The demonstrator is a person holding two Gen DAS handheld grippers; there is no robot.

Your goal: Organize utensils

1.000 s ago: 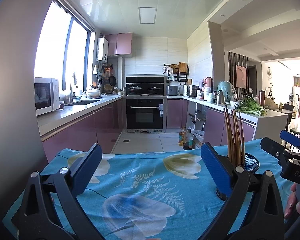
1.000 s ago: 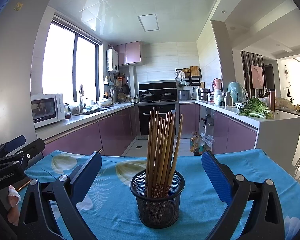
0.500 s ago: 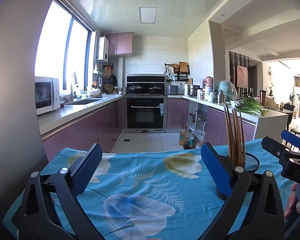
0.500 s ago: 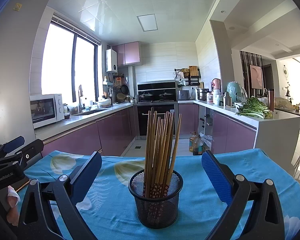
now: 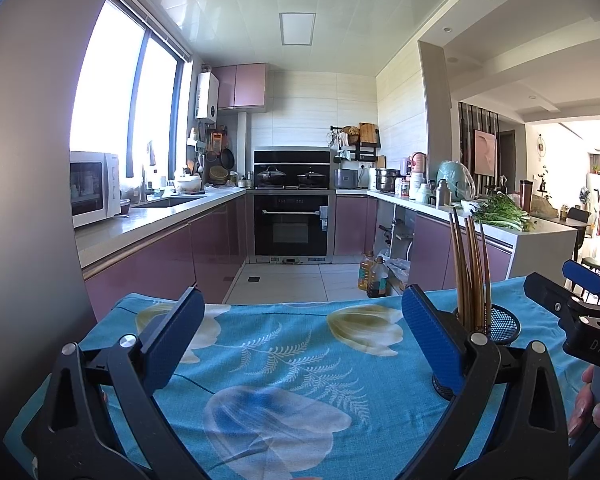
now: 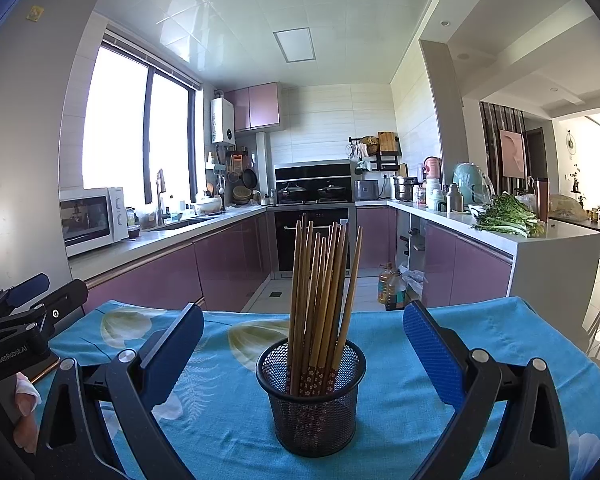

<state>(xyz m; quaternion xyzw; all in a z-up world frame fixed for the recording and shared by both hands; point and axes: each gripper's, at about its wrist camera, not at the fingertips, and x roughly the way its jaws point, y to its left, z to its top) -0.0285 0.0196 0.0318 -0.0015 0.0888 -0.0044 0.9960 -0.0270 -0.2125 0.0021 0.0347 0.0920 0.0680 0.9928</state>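
Black wire cup (image 6: 311, 394) sits right in front of my right gripper (image 6: 304, 344), between its two blue pads (image 6: 430, 354). The pads are spread wide and do not touch the cup. Brown chopsticks (image 6: 320, 280) stand in the cup, leaning a bit and fanned out at the top. The cup rests on the blue flower cloth (image 6: 420, 400).

My left gripper (image 5: 300, 338) is spread wide too and holds nothing. Only cloth lies ahead of it. From there the cup (image 5: 500, 326) is off to the right, partly hidden behind the right pad, and the chopsticks (image 5: 470, 268) poke up above it.

I think my next job is to take hold of the cup or the sticks. If I push forward too low, a pad could bump the cup and tip it, and the sticks would spill. The cup looks light and top-heavy. The cloth could also slide or bunch up under it. If I squeeze just a few sticks, the others may fall sideways.
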